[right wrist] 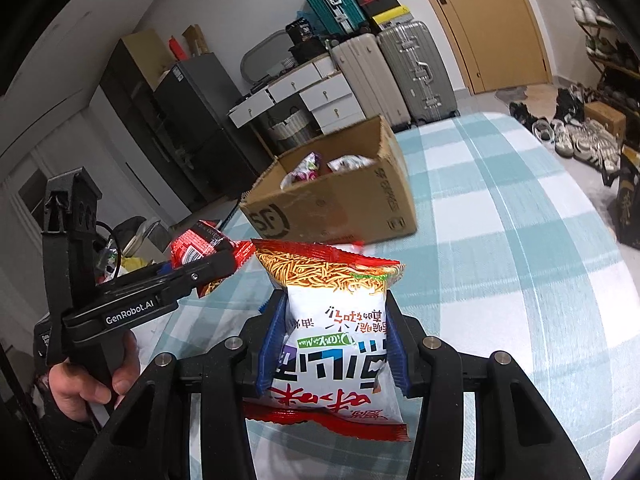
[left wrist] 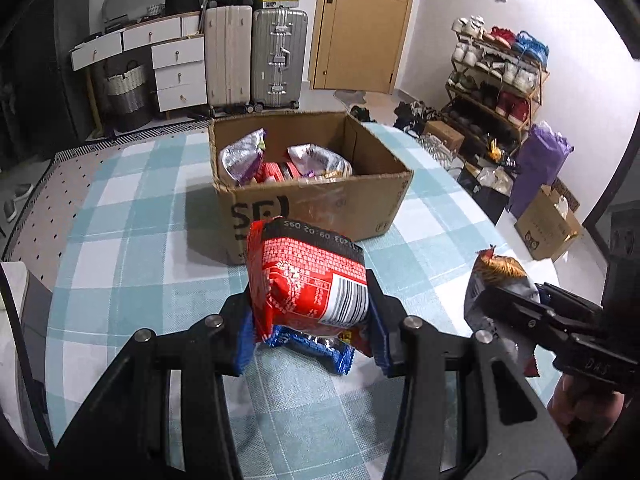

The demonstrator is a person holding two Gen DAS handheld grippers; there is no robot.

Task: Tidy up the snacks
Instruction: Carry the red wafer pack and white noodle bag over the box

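Now both grippers hold snack packets above a checked tablecloth [left wrist: 132, 216].
Left gripper [left wrist: 312, 320] clamps a red noodle packet [left wrist: 308, 280]; right gripper [right wrist: 332, 348] clamps a white noodle packet [right wrist: 332, 340]. The open cardboard box [left wrist: 320, 200] of snacks sits at twelve o'clock.

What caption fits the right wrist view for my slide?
Right gripper holds a white noodle packet before the cardboard box.

Your views: even indoor light, moderately bright, soft shadow left of the cardboard box [left wrist: 312, 184] on the tablecloth [left wrist: 132, 216], glare on foil packets inside, strong fisheye bending, black vignette corners, right wrist view slightly motion-blurred around the box.
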